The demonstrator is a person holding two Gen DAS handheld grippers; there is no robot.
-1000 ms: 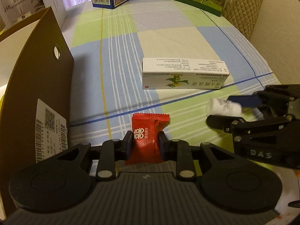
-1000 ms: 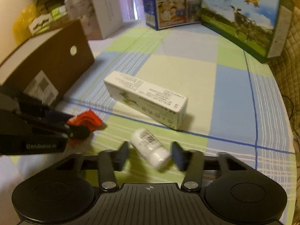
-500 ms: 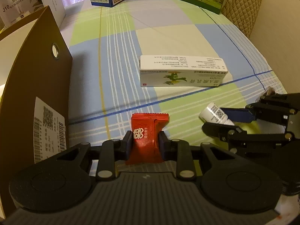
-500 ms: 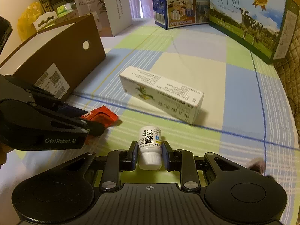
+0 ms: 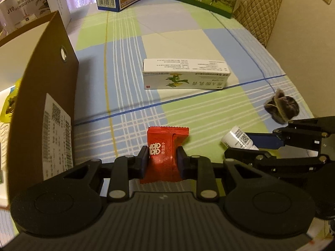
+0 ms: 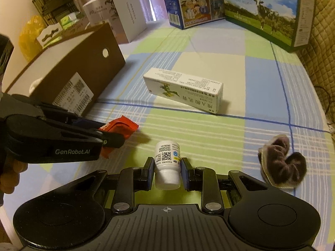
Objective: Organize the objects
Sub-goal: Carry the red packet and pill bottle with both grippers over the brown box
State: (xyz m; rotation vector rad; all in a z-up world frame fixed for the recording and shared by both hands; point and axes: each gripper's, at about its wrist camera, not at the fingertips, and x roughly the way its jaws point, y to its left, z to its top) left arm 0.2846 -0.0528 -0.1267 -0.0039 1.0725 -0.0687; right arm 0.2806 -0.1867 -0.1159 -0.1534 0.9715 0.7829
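Nearest, each tool has something pinched. The left gripper (image 5: 162,159) is clamped on a red snack packet (image 5: 165,152), lifted just above the checked tablecloth (image 5: 129,50). The right gripper (image 6: 167,171) is closed around a small white medicine bottle (image 6: 167,163), cap toward the camera, also held off the cloth. The two tools sit side by side, close but apart.

To the right of the bottle, a dark fuzzy fabric piece (image 6: 282,163) lies untouched on the cloth. Further out, mid-table, a white medicine carton (image 5: 185,76) rests flat, well apart from both grippers. On the left stands an open brown cardboard box (image 5: 48,96), likely the place for things to go; a yellow packet (image 5: 10,102) already shows inside it.

At the far edge stand a humidifier box (image 6: 117,14) and milk cartons (image 6: 263,10).

By my judgement, the work is midway: two items are picked but not yet stowed, and the carton and fabric piece remain.
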